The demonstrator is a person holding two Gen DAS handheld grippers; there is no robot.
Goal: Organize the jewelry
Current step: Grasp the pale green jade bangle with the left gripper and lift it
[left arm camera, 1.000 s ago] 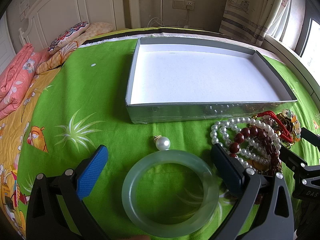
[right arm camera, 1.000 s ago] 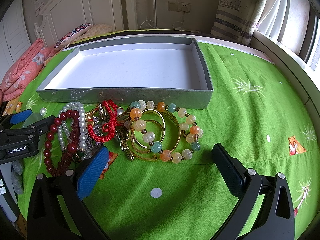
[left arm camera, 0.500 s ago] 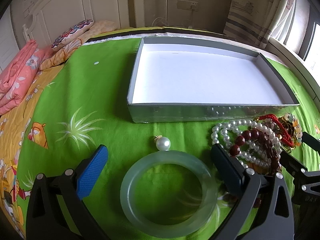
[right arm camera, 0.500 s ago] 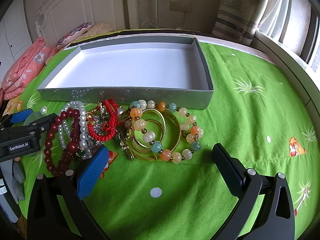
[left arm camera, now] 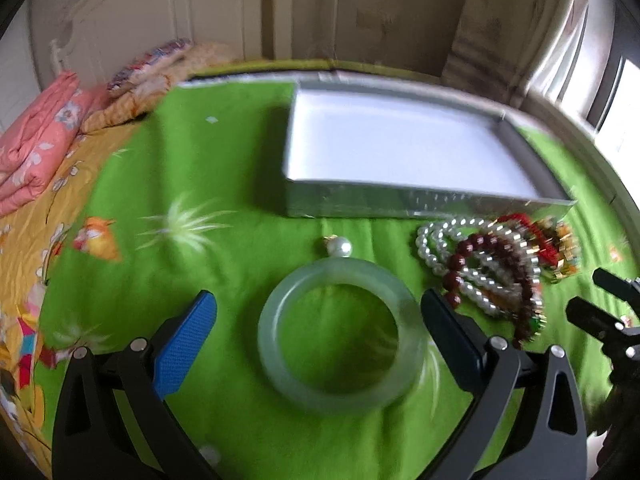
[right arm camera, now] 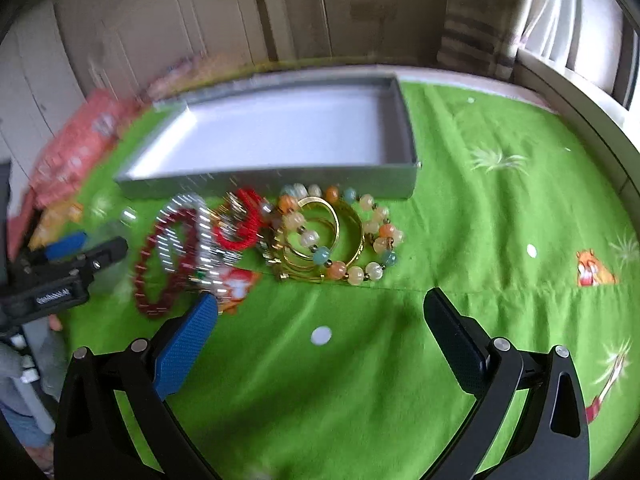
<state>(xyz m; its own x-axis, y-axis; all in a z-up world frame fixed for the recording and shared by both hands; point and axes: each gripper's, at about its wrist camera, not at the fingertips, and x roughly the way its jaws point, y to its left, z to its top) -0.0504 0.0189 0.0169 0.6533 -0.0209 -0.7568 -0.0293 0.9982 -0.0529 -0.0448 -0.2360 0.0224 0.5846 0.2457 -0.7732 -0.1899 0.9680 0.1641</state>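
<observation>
Although both views are smeared with motion blur, the left gripper (left arm camera: 320, 320) has clearly drawn back a little from the pale green translucent jade bangle (left arm camera: 340, 330), which sat larger and lower between its fingers a second ago. Its jaws stand wide apart, the right finger just beside the bangle's rim; contact is hard to judge in the blur, but nothing is clamped. A single white pearl pendant with a gold cap (left arm camera: 339, 246) lies just beyond the bangle. The right gripper (right arm camera: 320, 320) is likewise spread and empty over bare green bedsheet (right arm camera: 480, 240), short of the tangled heap of pearl strands, dark red beads, red cord and gold bangles (right arm camera: 280, 236). Behind the heap, the shallow silver-grey box with a white floor (right arm camera: 404, 128) holds nothing yet. Sorting has therefore probably not begun; the bangle looks like the first pick.
</observation>
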